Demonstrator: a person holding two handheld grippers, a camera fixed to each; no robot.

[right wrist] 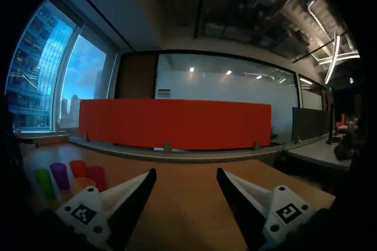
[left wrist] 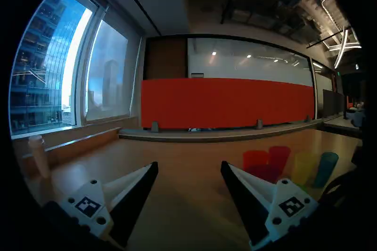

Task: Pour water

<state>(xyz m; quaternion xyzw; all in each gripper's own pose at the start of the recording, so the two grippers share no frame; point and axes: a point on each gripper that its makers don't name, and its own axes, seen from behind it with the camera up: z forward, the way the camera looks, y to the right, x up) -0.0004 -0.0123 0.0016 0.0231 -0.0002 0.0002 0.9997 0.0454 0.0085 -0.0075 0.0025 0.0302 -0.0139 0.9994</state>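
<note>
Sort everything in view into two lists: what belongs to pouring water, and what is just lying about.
For the job: coloured cups; tall container near the window, probably the water source; left gripper and right gripper, both open; wooden table.

Just there: orange partition; windows; ceiling lights.

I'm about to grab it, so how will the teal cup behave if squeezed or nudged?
The teal cup looks translucent, so probably light plastic that flexes under a squeeze. Tall and narrow, it may tip if nudged, likely bumping the yellow cup beside it.
</note>
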